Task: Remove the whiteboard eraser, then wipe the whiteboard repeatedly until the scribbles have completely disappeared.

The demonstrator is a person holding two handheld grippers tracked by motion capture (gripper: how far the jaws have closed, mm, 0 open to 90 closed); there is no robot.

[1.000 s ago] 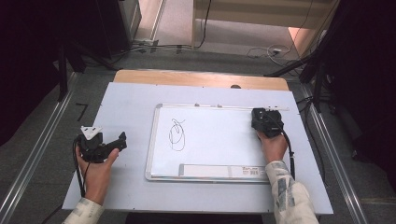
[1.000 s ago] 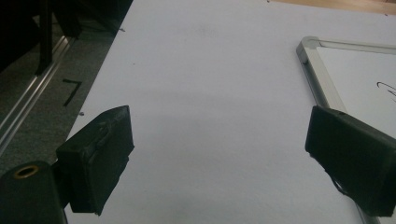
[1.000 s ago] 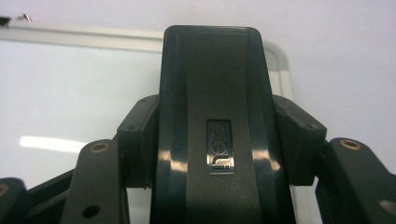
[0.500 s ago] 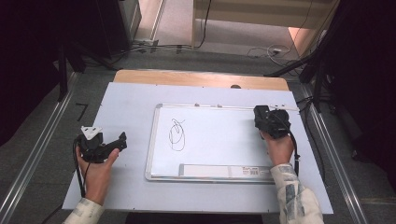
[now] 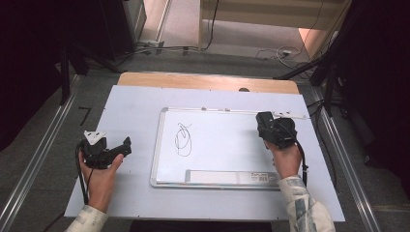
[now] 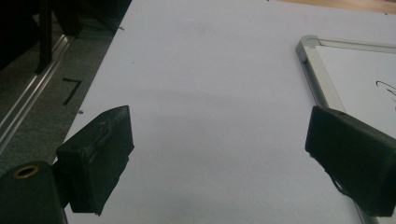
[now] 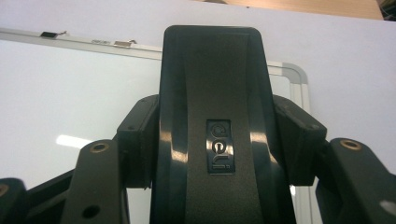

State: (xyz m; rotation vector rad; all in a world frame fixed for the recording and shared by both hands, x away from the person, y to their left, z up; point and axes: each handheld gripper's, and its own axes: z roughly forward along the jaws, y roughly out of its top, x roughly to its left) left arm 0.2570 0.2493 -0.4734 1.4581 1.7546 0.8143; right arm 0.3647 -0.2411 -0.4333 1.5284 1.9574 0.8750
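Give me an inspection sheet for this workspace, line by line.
Surface: pale blue rectangular tabletop, wooden strip at the far edge.
Job's things: metal-framed whiteboard lying flat, black scribble at its left; black plastic board eraser.
Clutter: nothing seen.
Grippers: left gripper open over bare table beside the whiteboard; right gripper shut on the eraser, over the board's right end.
Cables: black leads trail from both grippers; more on the floor beyond.
Surroundings: grey floor, metal rails, dark stands.

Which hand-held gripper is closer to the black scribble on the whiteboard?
Left. The left hand-held gripper sits on the table beside the whiteboard, close to the scribble. The right hand-held gripper, holding an eraser, is at the board's far side.
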